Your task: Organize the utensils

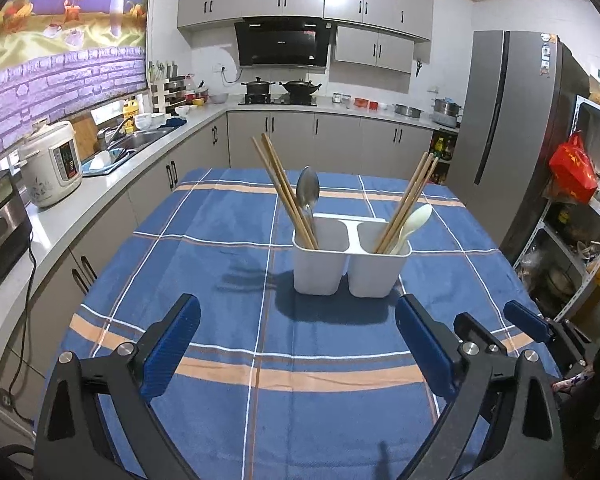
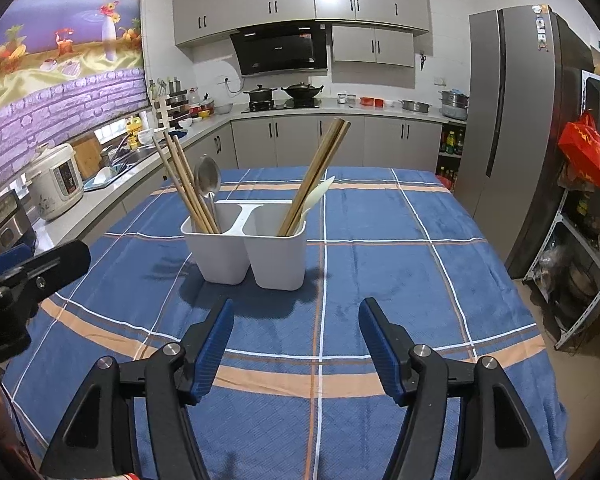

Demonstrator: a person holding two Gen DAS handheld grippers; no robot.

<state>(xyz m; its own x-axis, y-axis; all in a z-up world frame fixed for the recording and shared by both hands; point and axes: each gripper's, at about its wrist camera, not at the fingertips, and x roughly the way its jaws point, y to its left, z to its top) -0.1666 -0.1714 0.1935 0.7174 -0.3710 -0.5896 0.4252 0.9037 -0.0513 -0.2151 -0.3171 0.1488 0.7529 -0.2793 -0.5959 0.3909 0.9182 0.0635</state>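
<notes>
A white holder (image 1: 350, 258) with chopsticks (image 1: 286, 190) and spoons (image 1: 308, 192) stands mid-bench (image 1: 228, 364). Both grippers, left (image 1: 298, 320) and right (image 2: 296, 322), hover before it, jaws apart, empty. Only the left view shows the right gripper; bare cloth surrounds the holder.

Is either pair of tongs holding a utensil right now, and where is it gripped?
Nothing is held. The left tongs and right tongs both gape empty above the blue plaid tablecloth.
</notes>
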